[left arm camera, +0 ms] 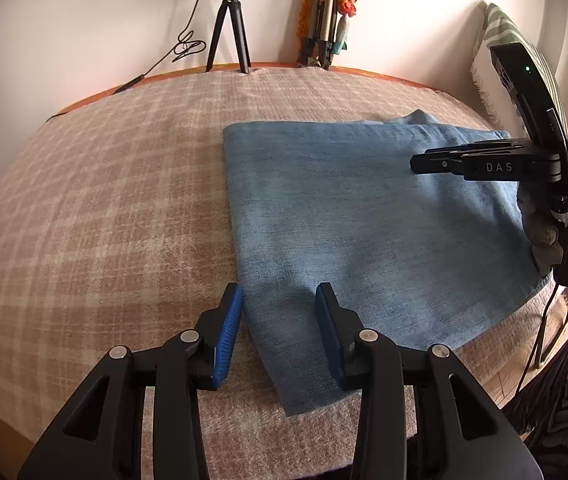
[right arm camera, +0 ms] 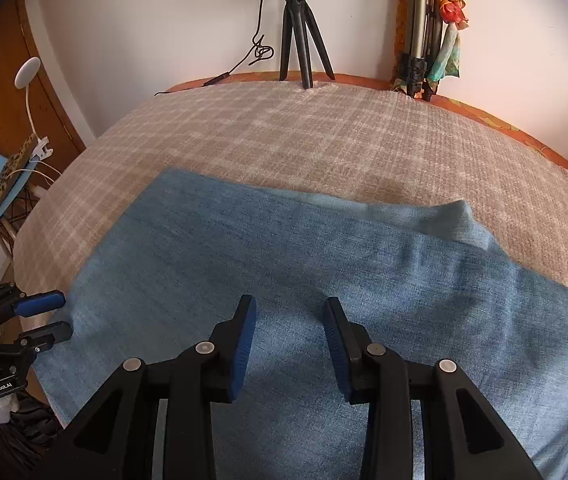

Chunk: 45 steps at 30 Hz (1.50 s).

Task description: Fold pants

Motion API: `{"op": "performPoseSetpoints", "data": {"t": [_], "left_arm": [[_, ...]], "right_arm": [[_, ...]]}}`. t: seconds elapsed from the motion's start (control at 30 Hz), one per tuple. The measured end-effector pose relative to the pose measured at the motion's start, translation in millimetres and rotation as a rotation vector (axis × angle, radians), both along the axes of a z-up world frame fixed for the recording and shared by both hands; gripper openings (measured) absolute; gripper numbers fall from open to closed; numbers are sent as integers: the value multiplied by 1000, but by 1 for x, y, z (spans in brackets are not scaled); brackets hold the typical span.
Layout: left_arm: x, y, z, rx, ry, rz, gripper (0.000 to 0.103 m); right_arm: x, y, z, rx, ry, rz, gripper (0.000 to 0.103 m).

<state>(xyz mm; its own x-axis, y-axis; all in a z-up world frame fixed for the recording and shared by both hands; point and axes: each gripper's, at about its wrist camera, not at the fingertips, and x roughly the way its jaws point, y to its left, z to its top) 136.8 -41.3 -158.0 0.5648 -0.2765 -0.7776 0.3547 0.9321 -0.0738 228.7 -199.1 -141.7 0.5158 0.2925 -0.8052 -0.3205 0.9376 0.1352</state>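
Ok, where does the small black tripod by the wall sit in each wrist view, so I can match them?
Left wrist view: the black tripod stands at top, left of centre, at the far edge of the plaid blanket.
Right wrist view: the black tripod is at top centre, same far edge.
Shared landmark: the folded blue pants.

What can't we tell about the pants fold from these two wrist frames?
- Right wrist view: the pants run off the right and bottom edges; waistband and hems not visible.
- Left wrist view: the right gripper is side-on, fingers overlapping, so its gap is unreadable; it and the hand cover the pants' right end.
- Either view: number of layers in the fold; only the top surface shows.
- Left gripper straddles the pants' edge; contact unclear.
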Motion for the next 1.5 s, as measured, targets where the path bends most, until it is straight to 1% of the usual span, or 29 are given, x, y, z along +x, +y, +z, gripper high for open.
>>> {"op": "performPoseSetpoints", "data": {"t": [0.1,0.27,0.47,0.53,0.67,0.77,0.83,0.9,0.93,1.0,1.1,1.17,1.2,1.3,1.33,1.4,1.43,1.5], "left_arm": [[2,2,-1,-9,14,2,40],[-2,0,-2,17,6,-8,40],[-2,2,-5,29,7,-7,45],[-3,2,-6,37,7,-9,48],[-7,7,-7,27,4,-1,52],[-9,15,-4,-9,11,17,52],[-10,23,-1,-79,31,36,52],[-9,27,0,-113,48,47,52],[-8,27,0,-120,48,50,52],[-5,26,0,-139,58,46,52],[-2,27,-7,-185,107,51,52],[-2,27,-8,-198,104,59,52],[-2,26,-7,-201,104,57,49],[-3,27,-7,-226,106,63,48],[-3,26,-7,-235,110,61,39],[-3,26,-8,-262,119,58,24],[-4,25,-7,-266,116,58,23],[-6,23,-4,-273,98,45,19]], "right_arm": [[3,0,-4,-6,13,1,36],[3,4,-8,-26,20,7,37],[3,7,-9,-42,21,10,38],[3,7,-9,-41,24,10,39],[4,6,-9,-42,24,11,39],[4,6,-9,-42,25,10,39],[4,6,-8,-45,29,5,39],[4,8,-3,-44,35,1,40],[4,9,0,-28,37,3,42],[3,11,8,13,42,6,57],[-1,21,22,84,45,31,61],[-2,32,27,101,49,53,63],[-2,38,29,106,53,63,64],[4,58,32,135,86,85,64],[7,66,32,143,101,90,64],[14,82,33,156,133,101,65],[18,89,33,156,150,105,66],[26,105,32,143,187,108,66]]}}
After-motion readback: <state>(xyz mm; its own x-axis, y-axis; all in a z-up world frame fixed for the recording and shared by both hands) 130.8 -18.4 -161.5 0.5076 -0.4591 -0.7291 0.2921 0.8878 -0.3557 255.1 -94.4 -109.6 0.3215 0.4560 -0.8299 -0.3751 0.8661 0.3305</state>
